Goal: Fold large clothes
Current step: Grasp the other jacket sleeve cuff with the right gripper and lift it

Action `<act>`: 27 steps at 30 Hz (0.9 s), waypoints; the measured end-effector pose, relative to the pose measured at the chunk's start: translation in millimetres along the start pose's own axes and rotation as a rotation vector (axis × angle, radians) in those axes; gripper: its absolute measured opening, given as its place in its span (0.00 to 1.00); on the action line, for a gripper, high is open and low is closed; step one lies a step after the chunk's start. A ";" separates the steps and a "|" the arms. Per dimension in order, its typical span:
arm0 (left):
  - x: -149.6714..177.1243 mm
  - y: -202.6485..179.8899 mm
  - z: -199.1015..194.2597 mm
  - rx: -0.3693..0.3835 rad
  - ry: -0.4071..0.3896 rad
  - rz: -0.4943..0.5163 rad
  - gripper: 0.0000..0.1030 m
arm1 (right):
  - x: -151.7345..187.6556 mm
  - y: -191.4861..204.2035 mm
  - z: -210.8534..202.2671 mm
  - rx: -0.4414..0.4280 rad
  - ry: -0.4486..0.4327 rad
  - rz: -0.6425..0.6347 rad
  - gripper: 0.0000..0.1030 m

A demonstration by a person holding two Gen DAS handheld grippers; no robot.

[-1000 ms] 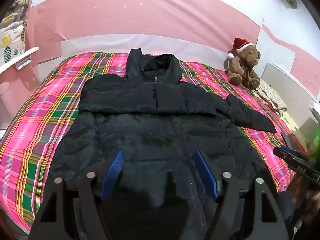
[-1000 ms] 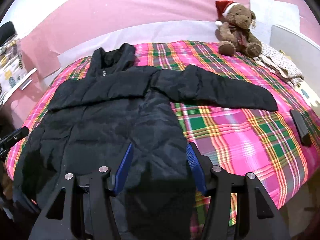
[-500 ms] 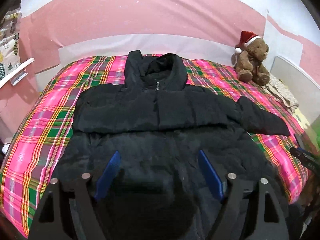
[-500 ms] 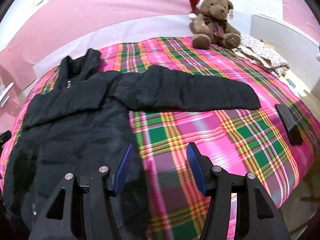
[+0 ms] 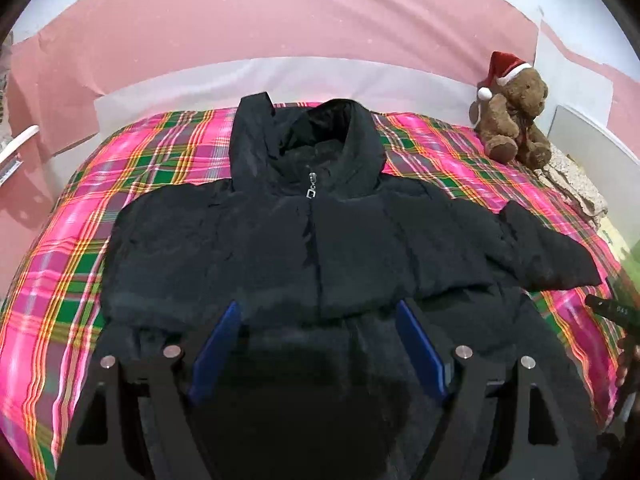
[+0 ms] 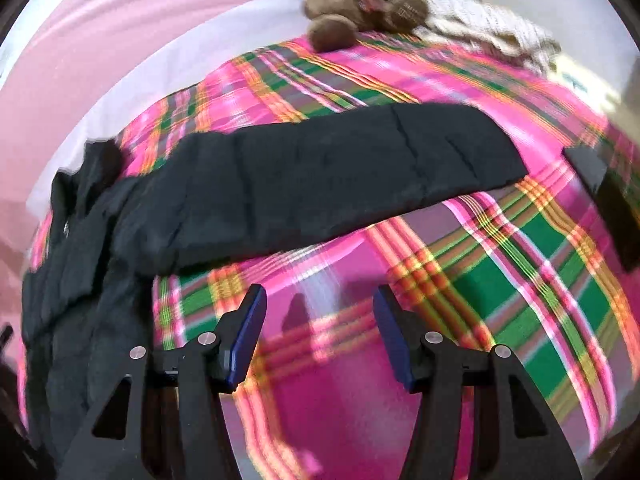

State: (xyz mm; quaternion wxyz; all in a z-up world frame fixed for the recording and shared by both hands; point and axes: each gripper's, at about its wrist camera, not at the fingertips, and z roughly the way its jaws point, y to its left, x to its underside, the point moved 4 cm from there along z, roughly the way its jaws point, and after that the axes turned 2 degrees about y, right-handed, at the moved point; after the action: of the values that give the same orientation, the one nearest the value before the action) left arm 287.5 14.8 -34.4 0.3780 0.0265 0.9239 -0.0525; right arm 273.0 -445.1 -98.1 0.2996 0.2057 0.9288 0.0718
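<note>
A black hooded puffer jacket [image 5: 304, 248] lies face up on the plaid bed [image 5: 72, 264], zipped, hood towards the headboard. One sleeve is folded across the chest; the other sleeve [image 6: 328, 176] stretches out flat to the right. My left gripper [image 5: 318, 312] is open and empty, hovering over the jacket's lower body. My right gripper [image 6: 318, 300] is open and empty over bare plaid cover, just short of the outstretched sleeve; the view is motion-blurred.
A teddy bear in a Santa hat [image 5: 512, 116] sits at the bed's far right corner beside folded pale cloth [image 6: 492, 32]. A flat black object [image 6: 612, 200] lies near the right edge. A pink wall and white headboard [image 5: 280, 76] stand behind.
My right gripper has swung right off the jacket body and moved in towards the outstretched sleeve. My left gripper has moved forward over the jacket. Both stayed open.
</note>
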 end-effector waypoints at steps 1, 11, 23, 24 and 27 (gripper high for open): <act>-2.6 0.4 5.9 -0.007 -0.003 0.009 0.79 | -4.3 -6.3 5.8 -0.015 0.010 0.035 0.54; -10.1 16.0 58.8 -0.039 0.040 0.004 0.79 | -45.7 -51.8 44.8 -0.087 -0.003 0.280 0.55; -11.1 20.8 67.1 -0.027 0.056 -0.006 0.79 | -71.7 -51.9 49.7 -0.072 -0.060 0.338 0.13; -12.3 21.4 64.8 -0.024 0.053 -0.006 0.79 | -73.5 -47.6 42.8 -0.073 -0.073 0.323 0.12; -16.3 21.6 55.5 -0.031 0.038 0.006 0.79 | -81.5 -29.7 16.9 -0.092 -0.117 0.276 0.10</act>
State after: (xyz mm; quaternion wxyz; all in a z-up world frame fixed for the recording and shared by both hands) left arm 339.7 29.6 -64.0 0.3612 0.0245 0.9315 -0.0364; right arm 332.8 -506.5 -76.5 0.3498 0.3213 0.8683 0.1428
